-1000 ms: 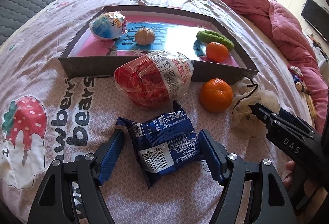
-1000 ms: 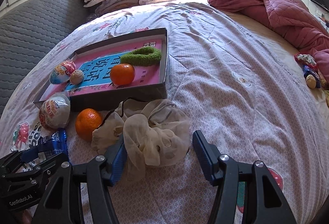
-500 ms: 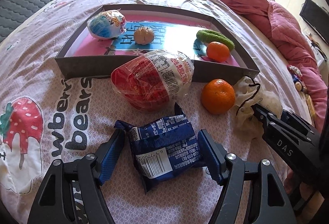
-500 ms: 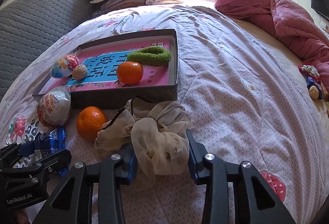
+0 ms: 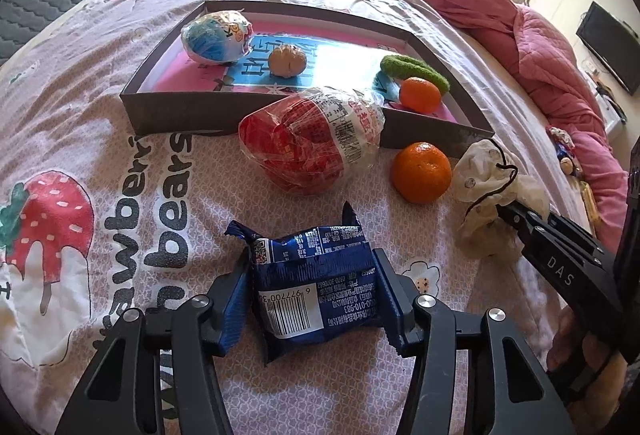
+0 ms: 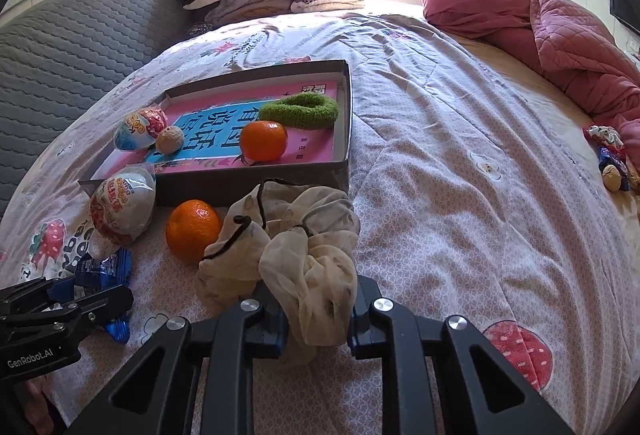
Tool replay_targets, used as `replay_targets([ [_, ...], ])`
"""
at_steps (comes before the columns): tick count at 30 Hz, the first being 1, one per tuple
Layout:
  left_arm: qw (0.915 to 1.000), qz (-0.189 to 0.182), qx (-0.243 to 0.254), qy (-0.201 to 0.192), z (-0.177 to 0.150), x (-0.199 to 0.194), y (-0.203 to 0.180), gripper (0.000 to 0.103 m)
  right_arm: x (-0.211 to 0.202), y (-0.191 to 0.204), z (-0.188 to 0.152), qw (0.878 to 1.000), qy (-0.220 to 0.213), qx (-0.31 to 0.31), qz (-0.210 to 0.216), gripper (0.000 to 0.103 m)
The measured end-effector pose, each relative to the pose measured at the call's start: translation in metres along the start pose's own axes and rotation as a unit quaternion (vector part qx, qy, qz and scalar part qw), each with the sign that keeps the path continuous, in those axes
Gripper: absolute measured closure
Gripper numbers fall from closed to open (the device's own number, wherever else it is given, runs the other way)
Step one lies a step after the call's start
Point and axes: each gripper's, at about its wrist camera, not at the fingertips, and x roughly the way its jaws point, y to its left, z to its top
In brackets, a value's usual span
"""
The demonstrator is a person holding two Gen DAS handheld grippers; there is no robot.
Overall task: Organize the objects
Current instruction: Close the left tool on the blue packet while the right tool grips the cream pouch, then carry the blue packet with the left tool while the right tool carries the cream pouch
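Left gripper [image 5: 312, 299]: jaws just closed, pinching blue snack packet [image 5: 316, 291] on the bedspread.
Right gripper [image 6: 318, 319]: jaws just closed, clamping cream scrunchie [image 6: 304, 255].
Box [image 5: 256, 113]: one.
Wrapped eggs: two.
Oranges: two.
Right view only: toys beside pink quilt [image 6: 560, 31].

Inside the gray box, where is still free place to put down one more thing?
In the gray box, the pink-and-blue floor is bare in the middle, between the walnut and the green scrunchie, and along the far wall. It is crowded at the left corner by the foil egg and at the right by the orange.
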Motion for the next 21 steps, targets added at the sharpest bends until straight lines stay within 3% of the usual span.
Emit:
replay_targets([
  [10, 0.9997, 0.013, 0.017, -0.013, -0.007, -0.012, -0.003, 0.046, -0.016, -0.001, 0.003, 1.000, -0.030, 0.000, 0.007, 0.082],
  [21, 0.9977, 0.014, 0.030, -0.060, 0.000, -0.042, -0.006, 0.046, -0.039, 0.003, 0.008, 0.997, -0.073, -0.008, 0.027, 0.082],
])
